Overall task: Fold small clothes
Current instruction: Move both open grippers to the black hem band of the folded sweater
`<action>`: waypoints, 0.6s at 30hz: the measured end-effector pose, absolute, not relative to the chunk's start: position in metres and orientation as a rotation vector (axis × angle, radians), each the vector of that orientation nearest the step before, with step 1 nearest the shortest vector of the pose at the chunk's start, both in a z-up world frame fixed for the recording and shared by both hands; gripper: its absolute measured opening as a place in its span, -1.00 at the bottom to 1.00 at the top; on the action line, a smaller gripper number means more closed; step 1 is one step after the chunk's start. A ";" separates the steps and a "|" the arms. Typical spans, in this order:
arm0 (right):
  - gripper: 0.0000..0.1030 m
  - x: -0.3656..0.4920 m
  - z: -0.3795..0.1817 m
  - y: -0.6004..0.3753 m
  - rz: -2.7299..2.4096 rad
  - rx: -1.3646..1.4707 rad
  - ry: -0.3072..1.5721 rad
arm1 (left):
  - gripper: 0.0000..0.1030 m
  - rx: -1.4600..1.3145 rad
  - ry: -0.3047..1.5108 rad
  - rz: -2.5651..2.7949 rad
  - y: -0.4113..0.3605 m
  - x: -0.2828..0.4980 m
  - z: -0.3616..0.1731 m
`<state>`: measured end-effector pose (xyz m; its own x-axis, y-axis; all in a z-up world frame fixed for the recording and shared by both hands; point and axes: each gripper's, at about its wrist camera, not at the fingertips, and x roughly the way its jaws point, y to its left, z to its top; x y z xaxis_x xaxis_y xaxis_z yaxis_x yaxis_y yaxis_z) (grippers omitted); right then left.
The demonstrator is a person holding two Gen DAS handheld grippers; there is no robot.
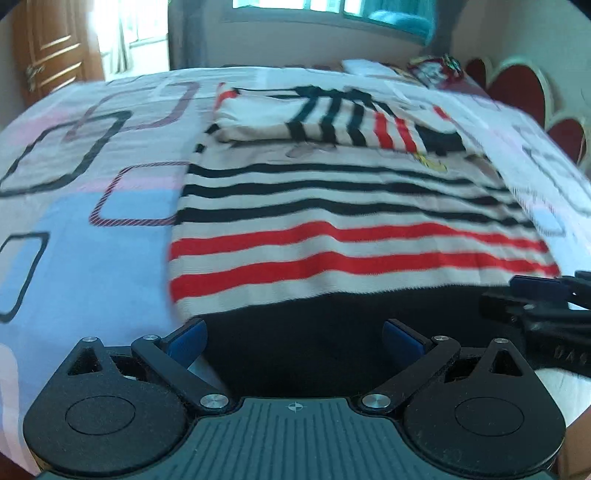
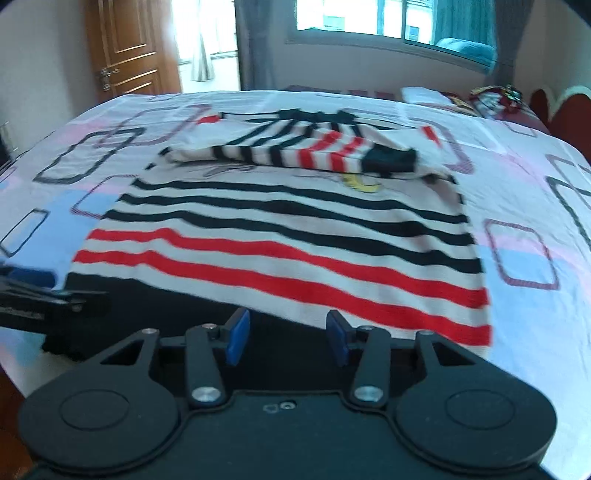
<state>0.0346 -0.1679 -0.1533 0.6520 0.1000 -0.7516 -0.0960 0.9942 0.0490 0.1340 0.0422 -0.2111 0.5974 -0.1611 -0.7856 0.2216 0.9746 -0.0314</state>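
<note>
A small knit sweater (image 1: 332, 221) (image 2: 295, 236) with black and red stripes lies flat on the bed, its sleeves (image 1: 332, 122) (image 2: 295, 147) folded across the chest at the far end. Its black hem (image 1: 295, 317) (image 2: 155, 299) is the near edge. My left gripper (image 1: 295, 336) hovers over the hem's left part, open wide with nothing gripped. My right gripper (image 2: 287, 336) stands over the hem's right part, its blue pads (image 2: 236, 334) apart and pressing on nothing. Each gripper shows at the edge of the other's view: the right gripper (image 1: 517, 295), the left gripper (image 2: 37, 291).
The bedsheet (image 1: 92, 221) (image 2: 535, 184) is white with pink, blue and outlined squares. A pile of colourful items (image 1: 436, 70) (image 2: 495, 96) lies at the far right by a red headboard (image 1: 517, 85). A wooden door (image 2: 129, 44) and a window (image 2: 369, 14) are behind.
</note>
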 end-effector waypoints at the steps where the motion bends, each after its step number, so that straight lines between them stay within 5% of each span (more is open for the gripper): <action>1: -0.12 0.035 -0.156 -0.164 0.120 -0.002 0.861 | 0.95 0.101 0.920 -0.213 0.039 0.135 -0.217; 18: 0.00 0.003 -0.160 -0.210 -0.007 0.018 0.884 | 1.00 0.023 0.972 -0.168 0.067 0.128 -0.224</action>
<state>0.0026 -0.2104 -0.1603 0.6341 0.0014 -0.7732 0.0138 0.9998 0.0132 0.1280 0.0668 -0.2241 0.5514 -0.1314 -0.8238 0.1520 0.9868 -0.0556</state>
